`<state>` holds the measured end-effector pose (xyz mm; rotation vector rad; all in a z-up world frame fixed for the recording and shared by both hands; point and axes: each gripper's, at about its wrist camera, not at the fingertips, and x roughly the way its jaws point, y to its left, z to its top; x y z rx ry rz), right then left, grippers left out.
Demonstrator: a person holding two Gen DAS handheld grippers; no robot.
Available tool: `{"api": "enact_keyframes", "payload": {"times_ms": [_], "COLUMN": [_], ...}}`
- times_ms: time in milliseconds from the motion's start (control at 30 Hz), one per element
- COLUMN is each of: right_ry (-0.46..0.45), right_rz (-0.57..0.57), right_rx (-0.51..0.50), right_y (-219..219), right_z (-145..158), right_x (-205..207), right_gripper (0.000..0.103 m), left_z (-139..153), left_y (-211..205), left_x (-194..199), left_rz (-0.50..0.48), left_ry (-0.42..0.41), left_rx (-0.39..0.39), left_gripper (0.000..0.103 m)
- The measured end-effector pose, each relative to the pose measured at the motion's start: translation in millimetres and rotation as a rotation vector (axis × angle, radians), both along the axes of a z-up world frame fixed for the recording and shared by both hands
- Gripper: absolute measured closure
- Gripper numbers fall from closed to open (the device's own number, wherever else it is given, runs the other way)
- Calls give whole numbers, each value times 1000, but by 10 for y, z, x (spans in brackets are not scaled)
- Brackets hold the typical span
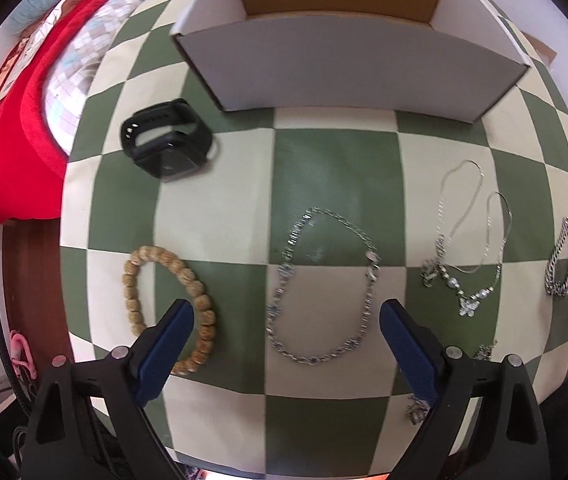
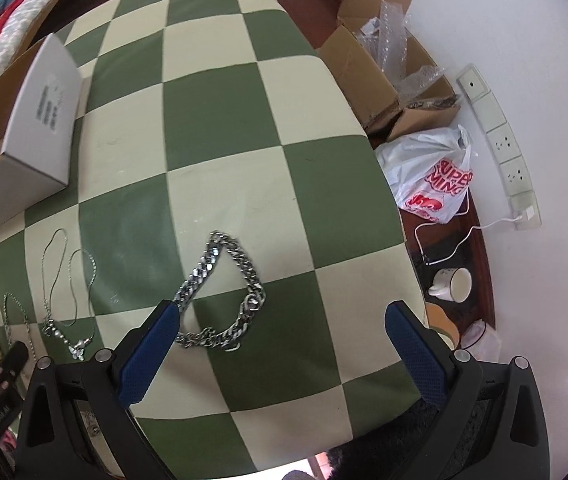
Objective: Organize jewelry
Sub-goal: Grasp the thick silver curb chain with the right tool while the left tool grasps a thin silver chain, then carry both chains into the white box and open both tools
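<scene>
On the green and cream checked table [image 1: 336, 168] lie several pieces of jewelry. A silver bracelet with blue stones [image 1: 324, 288] lies between the wide-apart blue fingers of my left gripper [image 1: 287, 320], which is open and holds nothing. To its left rests a wooden bead bracelet [image 1: 171, 304]; farther back is a black smartwatch [image 1: 167, 140]. A thin necklace with a butterfly pendant [image 1: 468, 248] lies to the right. In the right wrist view a thick silver chain [image 2: 219, 292] lies between the fingers of my open right gripper [image 2: 281, 320], near the left finger.
An open white cardboard box [image 1: 348, 64] stands at the back of the table; it also shows as the box [image 2: 39, 120] in the right wrist view. Red bedding [image 1: 11, 120] lies to the left. Beyond the table's right edge are cardboard boxes [image 2: 384, 80], a plastic bag [image 2: 432, 176] and a mug [image 2: 454, 284].
</scene>
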<state>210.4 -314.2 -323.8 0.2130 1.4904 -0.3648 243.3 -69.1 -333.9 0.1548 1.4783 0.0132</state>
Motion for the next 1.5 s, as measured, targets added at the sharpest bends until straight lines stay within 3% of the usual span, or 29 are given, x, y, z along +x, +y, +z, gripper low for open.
{"api": "enact_keyframes", "payload": {"times_ms": [67,133,267,367,433,533,633,700,1000,1267,1500], "right_ry": [0,0,2,-12,-30,-50,-66,-73,-117,-229,-301], "right_rz": [-16,-28,-43,-64,-76,-50,-11,14,3,-12,8], "right_rx": [10,16,25,65,90,89,81,72,143,219,282], "right_y": [-40,-101,-158,-178,-191,-127,-14,69,102,23,-25], "right_z": [-22,-65,-165,-222,-224,-192,-146,-125,-20,437,860], "right_x": [-20,-39,-66,-97,-118,-113,-97,-86,-175,-274,-260], "right_gripper": [0,1,13,18,24,38,66,95,95,95,95], "left_z": [-33,-49,-55,-53,-30,-30,-22,35,547,1094,1494], "left_y": [-14,-44,-90,-113,-110,-123,-127,-113,72,271,96], "left_x": [-12,-32,-31,-12,-18,-11,7,-11,-71,-144,-37], "left_rz": [4,13,33,46,56,54,51,61,73,86,40], "left_ry": [4,6,4,-2,-12,-18,-19,-32,-80,-168,-239], "left_rx": [-7,-10,-30,-70,-104,-101,-104,-118,-172,-219,-211], "left_gripper": [10,18,24,43,74,97,99,103,103,103,103]}}
